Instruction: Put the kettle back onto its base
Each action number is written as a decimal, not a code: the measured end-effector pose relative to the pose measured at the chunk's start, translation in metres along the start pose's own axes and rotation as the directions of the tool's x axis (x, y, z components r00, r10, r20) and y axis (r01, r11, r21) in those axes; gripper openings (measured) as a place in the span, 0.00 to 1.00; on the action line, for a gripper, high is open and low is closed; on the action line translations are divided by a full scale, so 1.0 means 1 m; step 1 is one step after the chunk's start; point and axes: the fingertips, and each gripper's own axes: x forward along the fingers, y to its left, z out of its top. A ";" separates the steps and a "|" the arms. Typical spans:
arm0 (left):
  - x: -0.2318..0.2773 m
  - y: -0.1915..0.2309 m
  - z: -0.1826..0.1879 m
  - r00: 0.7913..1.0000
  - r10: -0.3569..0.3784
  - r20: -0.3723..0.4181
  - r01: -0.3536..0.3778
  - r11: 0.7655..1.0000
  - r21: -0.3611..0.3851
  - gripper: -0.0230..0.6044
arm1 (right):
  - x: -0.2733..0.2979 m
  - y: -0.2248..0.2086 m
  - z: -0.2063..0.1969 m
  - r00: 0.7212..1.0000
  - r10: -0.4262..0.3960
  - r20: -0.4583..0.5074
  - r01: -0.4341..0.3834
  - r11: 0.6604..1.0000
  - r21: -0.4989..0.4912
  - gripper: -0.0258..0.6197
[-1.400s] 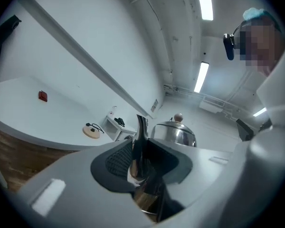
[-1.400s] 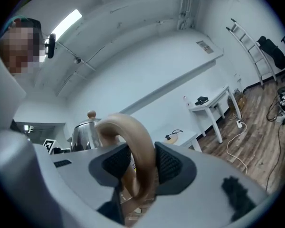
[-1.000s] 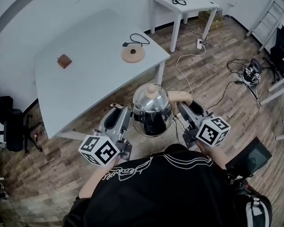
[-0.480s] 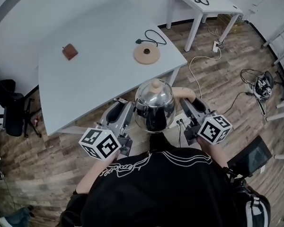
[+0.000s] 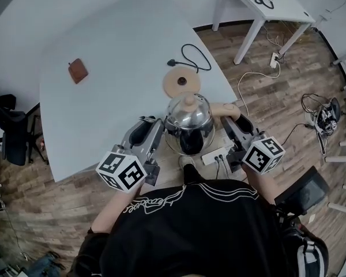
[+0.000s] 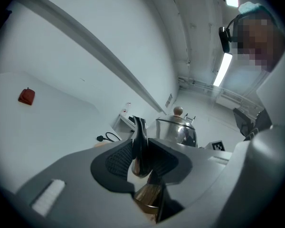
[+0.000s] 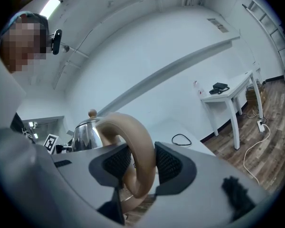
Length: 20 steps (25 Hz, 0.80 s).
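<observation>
Because the kettle (image 5: 188, 121) is gripped from both sides, it hangs level in the air at the counter's (image 5: 115, 62) near edge, just short of its round base (image 5: 181, 84). The left hand-held gripper (image 6: 141, 156) pinches what looks like the dark spout (image 6: 139, 136). The right hand-held gripper (image 7: 137, 164) clamps the tan loop handle (image 7: 128, 127). Two holds probably steady the body for seating it squarely on the base, whose cord (image 5: 191, 56) trails away behind.
</observation>
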 end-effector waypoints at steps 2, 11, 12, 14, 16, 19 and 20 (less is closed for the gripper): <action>-0.002 0.000 -0.002 1.000 -0.001 0.001 0.001 1.000 0.009 0.21 | -0.001 0.001 -0.002 1.000 0.011 -0.003 -0.011 1.000 -0.010 0.28; 0.076 0.042 0.009 0.999 -0.012 -0.039 0.014 0.999 0.039 0.21 | 0.063 -0.058 0.020 0.997 0.055 -0.059 -0.060 0.994 -0.088 0.28; 0.091 0.050 0.015 0.999 -0.020 -0.044 0.022 0.999 0.047 0.21 | 0.076 -0.069 0.027 0.996 0.060 -0.063 -0.066 0.993 -0.098 0.28; 0.107 0.063 0.023 0.998 -0.029 -0.048 0.033 0.997 0.067 0.21 | 0.093 -0.078 0.032 0.994 0.082 -0.076 -0.091 0.987 -0.130 0.28; 0.114 0.072 0.027 0.998 -0.030 -0.047 0.035 0.994 0.100 0.21 | 0.105 -0.081 0.030 0.990 0.102 -0.097 -0.117 0.980 -0.161 0.28; 0.124 0.087 0.031 0.999 -0.031 -0.045 0.038 0.987 0.155 0.21 | 0.122 -0.088 0.025 0.986 0.109 -0.128 -0.132 0.973 -0.189 0.28; 0.128 0.092 0.032 0.998 -0.032 -0.046 0.040 0.985 0.168 0.21 | 0.127 -0.091 0.022 0.984 0.111 -0.137 -0.137 0.970 -0.200 0.27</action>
